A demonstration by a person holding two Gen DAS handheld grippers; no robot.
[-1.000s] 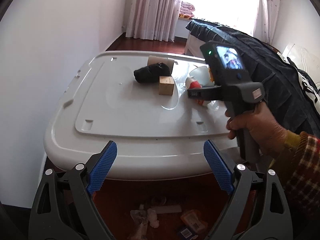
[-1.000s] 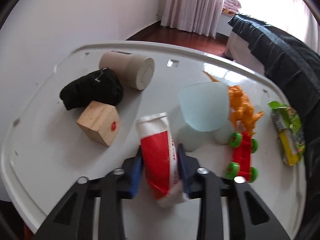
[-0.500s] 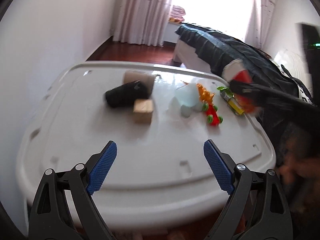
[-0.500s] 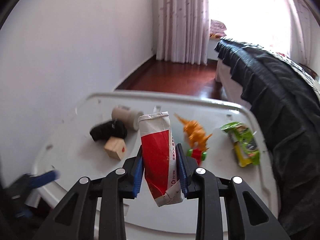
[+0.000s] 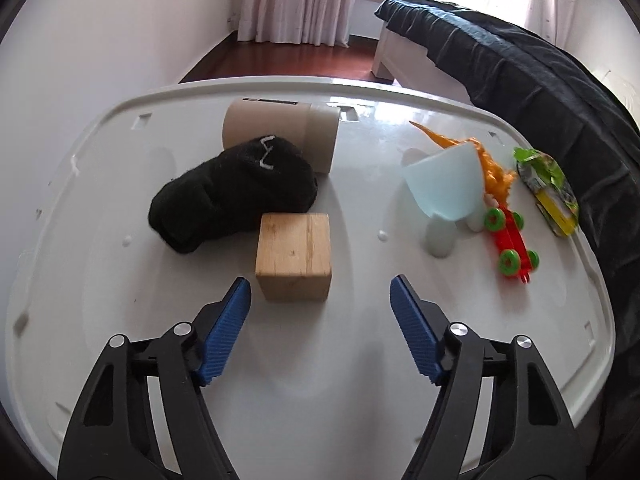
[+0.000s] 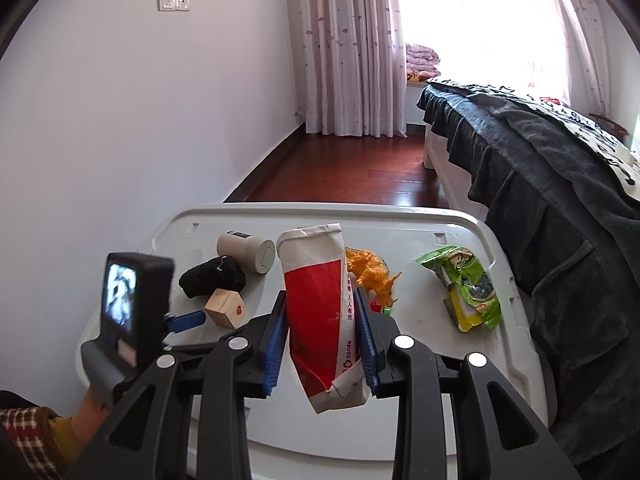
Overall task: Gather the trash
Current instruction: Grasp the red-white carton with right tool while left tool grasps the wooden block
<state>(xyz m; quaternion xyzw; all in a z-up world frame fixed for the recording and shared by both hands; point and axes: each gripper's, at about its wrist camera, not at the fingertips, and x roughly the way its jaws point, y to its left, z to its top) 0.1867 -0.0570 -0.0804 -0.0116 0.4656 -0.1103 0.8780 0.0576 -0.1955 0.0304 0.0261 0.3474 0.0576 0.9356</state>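
Note:
My right gripper (image 6: pixel 320 330) is shut on a red and white milk carton (image 6: pixel 320 300) and holds it up above the near edge of the white lid (image 6: pixel 424 320). A green snack wrapper (image 6: pixel 464 284) lies at the lid's right side; it also shows in the left wrist view (image 5: pixel 550 190). My left gripper (image 5: pixel 320 320) is open and empty, low over the lid (image 5: pixel 120 300), just short of a wooden block (image 5: pixel 294 262). The left gripper also shows in the right wrist view (image 6: pixel 186 320).
On the lid lie a black sock (image 5: pixel 232 196), a beige cylinder (image 5: pixel 280 132), a pale blue cup (image 5: pixel 444 188), an orange toy dinosaur (image 5: pixel 494 172) and a red toy car (image 5: pixel 512 240). A bed with a dark cover (image 5: pixel 520 76) stands right; a white wall (image 5: pixel 100 40) left.
My right gripper has lifted the carton off the lid and pulled back and up. My left gripper has moved forward over the lid, close to the wooden block.

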